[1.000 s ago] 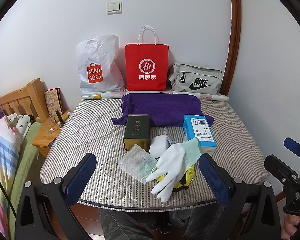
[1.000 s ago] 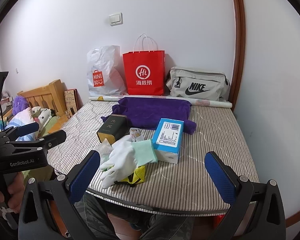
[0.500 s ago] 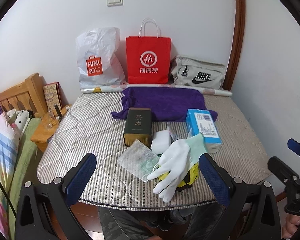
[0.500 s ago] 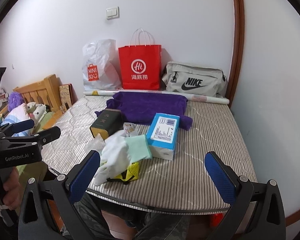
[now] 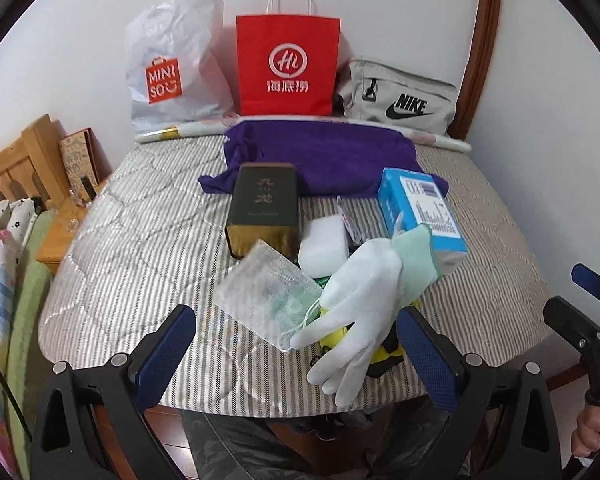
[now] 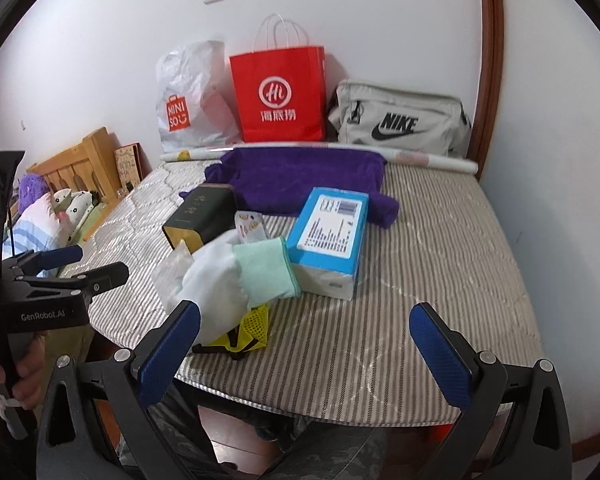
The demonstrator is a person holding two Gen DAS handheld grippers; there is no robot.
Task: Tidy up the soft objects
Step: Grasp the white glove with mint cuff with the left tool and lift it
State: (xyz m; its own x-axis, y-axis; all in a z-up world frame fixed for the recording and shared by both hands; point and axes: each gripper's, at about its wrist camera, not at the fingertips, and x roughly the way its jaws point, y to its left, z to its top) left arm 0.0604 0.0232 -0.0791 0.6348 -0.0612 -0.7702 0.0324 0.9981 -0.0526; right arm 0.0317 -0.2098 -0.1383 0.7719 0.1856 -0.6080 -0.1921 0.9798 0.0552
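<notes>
Gloves, lying limp and light at lower centre of the frame, are inviting a cuff pinch while both hand-held grippers, left and right, are gaping empty.

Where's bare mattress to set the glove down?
Free: right of the blue box, out to the wall, and left of the dark tin. Crowded: the middle, around the glove, and the back under the purple towel.
</notes>
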